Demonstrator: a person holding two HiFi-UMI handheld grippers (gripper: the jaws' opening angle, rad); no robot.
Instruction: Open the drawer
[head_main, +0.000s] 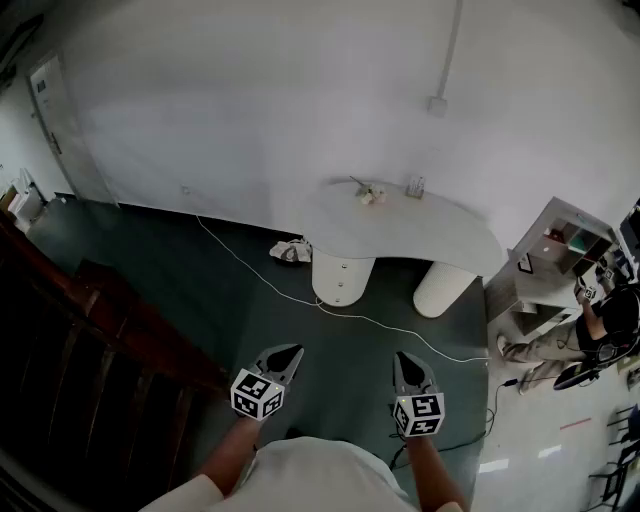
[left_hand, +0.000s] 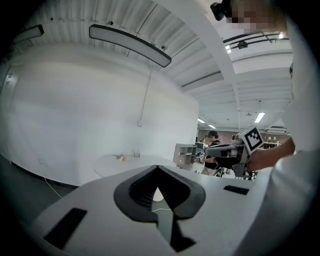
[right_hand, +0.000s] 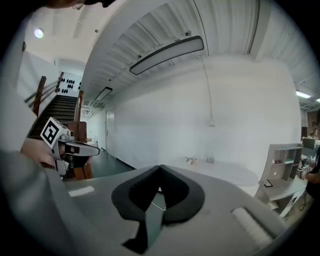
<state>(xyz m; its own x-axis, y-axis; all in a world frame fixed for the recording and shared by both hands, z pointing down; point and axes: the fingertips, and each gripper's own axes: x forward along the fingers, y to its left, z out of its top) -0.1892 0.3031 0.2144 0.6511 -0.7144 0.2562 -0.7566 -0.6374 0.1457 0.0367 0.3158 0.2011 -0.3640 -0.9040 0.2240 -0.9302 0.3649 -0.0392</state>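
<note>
No drawer shows plainly in any view. A white oval table (head_main: 400, 228) stands by the wall ahead on two round pedestals; the left pedestal (head_main: 342, 277) has small dark dots on its front, too small to read. My left gripper (head_main: 290, 353) and right gripper (head_main: 404, 358) are held side by side over the dark floor, well short of the table, both pointing toward it. In the left gripper view the left gripper (left_hand: 158, 168) has its jaws meeting at the tip, with nothing between. The right gripper (right_hand: 160, 168) looks the same, shut and holding nothing.
A white shelf unit (head_main: 560, 240) stands to the right of the table, and a seated person (head_main: 590, 330) is beside it. A white cable (head_main: 300, 295) runs across the floor. A dark wooden stair rail (head_main: 90, 340) is at the left. Small items (head_main: 372, 193) lie on the table.
</note>
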